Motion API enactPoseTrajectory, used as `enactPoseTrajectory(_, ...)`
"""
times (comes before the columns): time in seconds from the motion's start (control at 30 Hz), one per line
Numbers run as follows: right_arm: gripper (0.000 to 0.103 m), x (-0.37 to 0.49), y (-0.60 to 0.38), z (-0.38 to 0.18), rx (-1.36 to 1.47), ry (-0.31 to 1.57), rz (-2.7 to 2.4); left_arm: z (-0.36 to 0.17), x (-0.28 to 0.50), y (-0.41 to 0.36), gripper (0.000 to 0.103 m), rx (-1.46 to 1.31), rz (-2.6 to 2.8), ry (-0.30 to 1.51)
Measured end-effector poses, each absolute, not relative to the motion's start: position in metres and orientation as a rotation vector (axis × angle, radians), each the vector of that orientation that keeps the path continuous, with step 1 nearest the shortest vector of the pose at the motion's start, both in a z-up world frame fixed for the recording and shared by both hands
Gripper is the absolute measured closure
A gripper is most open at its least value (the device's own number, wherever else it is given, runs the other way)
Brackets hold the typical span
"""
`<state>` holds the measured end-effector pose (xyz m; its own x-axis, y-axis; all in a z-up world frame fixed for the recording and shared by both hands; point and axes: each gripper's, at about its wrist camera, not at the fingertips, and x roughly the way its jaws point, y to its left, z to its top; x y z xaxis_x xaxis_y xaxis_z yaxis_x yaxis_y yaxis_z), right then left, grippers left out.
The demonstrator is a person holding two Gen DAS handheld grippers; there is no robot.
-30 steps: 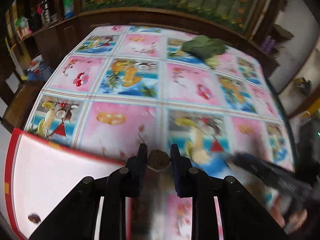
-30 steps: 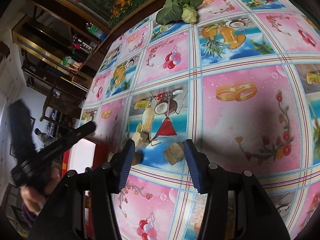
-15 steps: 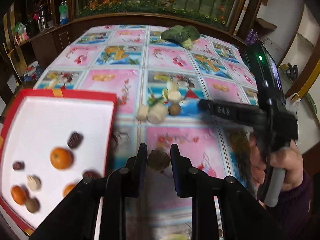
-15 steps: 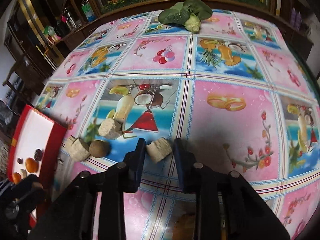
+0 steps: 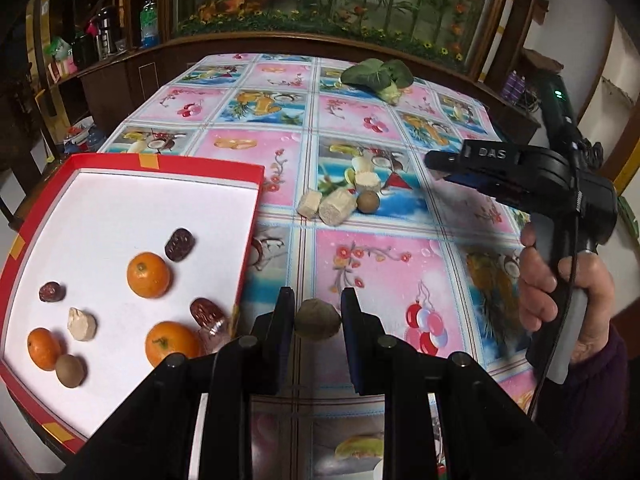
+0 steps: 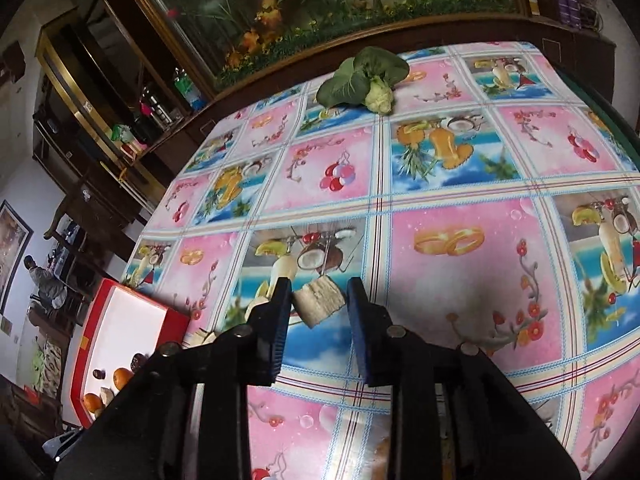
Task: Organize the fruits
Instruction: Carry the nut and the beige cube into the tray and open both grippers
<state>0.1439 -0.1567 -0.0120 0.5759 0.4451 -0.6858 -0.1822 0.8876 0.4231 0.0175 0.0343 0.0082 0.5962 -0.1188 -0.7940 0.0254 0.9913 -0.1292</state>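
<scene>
Both carries are under way: the left gripper (image 5: 317, 322) pinches a brown round fruit (image 5: 318, 323) just right of the red tray (image 5: 248, 216), the right gripper (image 6: 318, 304) pinches a pale cut chunk (image 6: 320, 301), and each load next needs lowering into the tray.

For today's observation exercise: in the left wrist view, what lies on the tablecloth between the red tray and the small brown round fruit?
Left wrist view: two pale cut chunks lie between the red tray and the brown round fruit.

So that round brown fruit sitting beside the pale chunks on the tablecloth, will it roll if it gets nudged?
Probably. The round brown fruit looks near-spherical with no flat side, so a nudge would likely send it rolling over the smooth glossy tablecloth. The pale cut chunks beside it might stop it on that side. It looks small, so likely light.
</scene>
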Motion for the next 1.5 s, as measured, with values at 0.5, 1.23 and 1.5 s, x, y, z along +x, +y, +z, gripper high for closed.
enactPoseTrajectory(0.5,0.072,0.092,-0.091,0.006,0.285,0.795,0.688,0.035,-0.010,0.121,0.081,-0.110,0.190,0.796)
enactPoseTrajectory(1.23,0.072,-0.029,0.071,-0.021,-0.168,0.845,1.107,0.001,-0.052,0.242,0.080,-0.208,0.472,0.847)
enactPoseTrajectory(1.5,0.072,-0.045,0.086,-0.038,-0.323,0.850,1.078,-0.011,-0.049,0.246,0.080,-0.216,0.485,0.894)
